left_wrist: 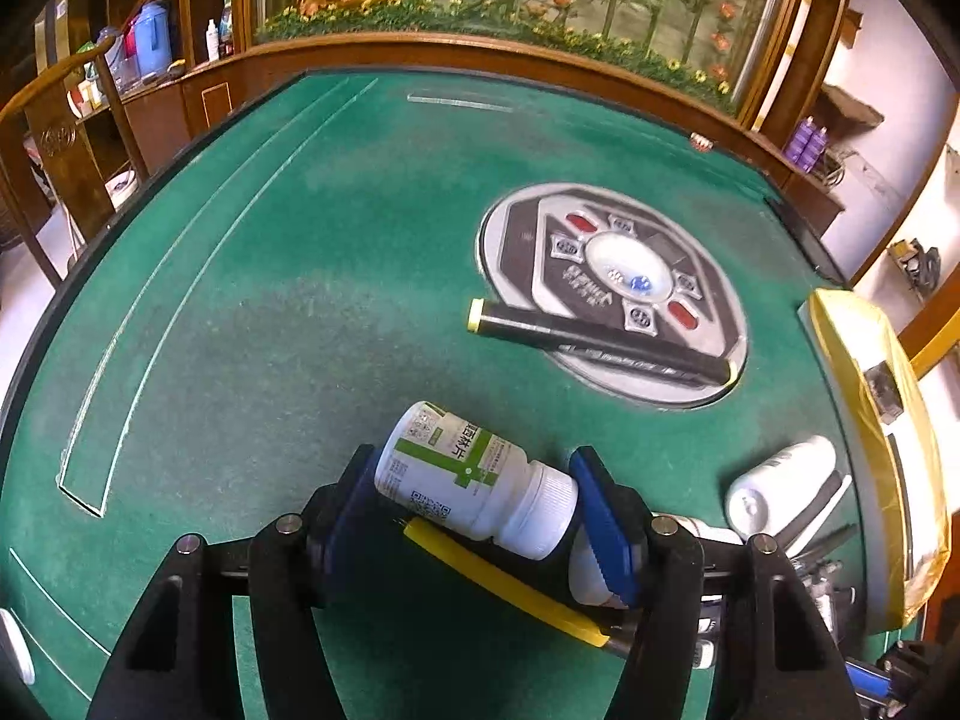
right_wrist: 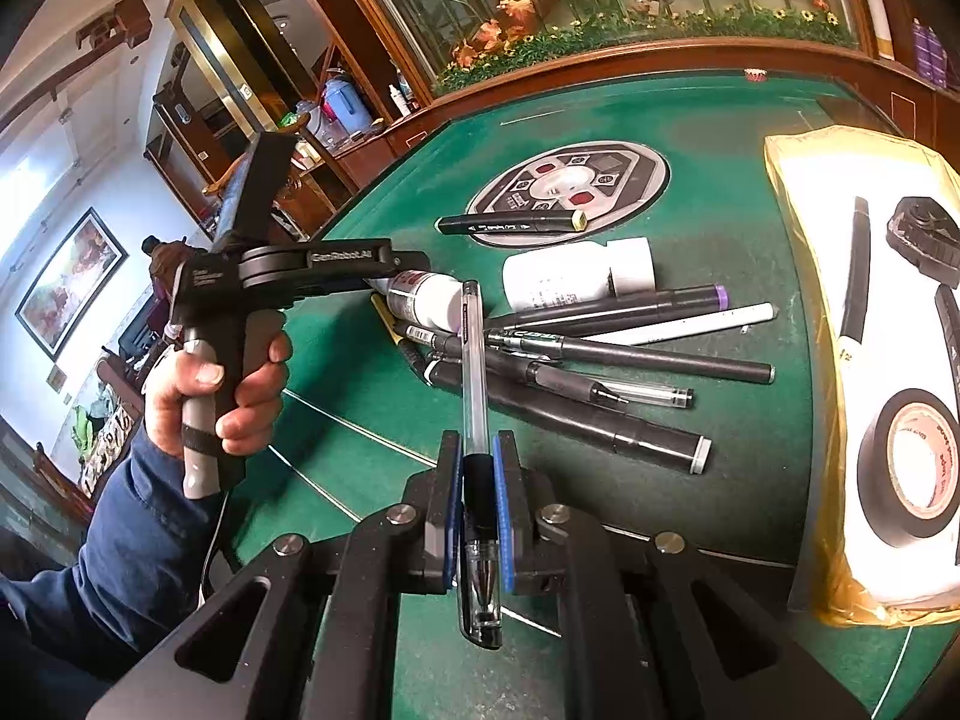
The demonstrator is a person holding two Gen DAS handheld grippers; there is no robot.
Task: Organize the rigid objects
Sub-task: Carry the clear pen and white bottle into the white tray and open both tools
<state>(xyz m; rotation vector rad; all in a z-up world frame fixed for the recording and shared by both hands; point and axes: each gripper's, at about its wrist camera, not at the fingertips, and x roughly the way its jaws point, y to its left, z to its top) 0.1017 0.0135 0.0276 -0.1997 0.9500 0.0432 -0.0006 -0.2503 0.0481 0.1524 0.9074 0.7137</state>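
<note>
**Green felt, both tools loaded**

Green felt covers the bench, and each tool carries one item off the clutter. The left tool is clamped across a white pill bottle, pads on base and cap, so the bottle lies sideways between them. The right tool is closed on a clear gel pen near its grip, barrel pointing forward along the fingers, which probably keeps it from swinging. Below lies the pile of pens and markers with a second white bottle. A yellow-taped tray at the right, holding tape and black parts, looks like the sorting destination.
</note>
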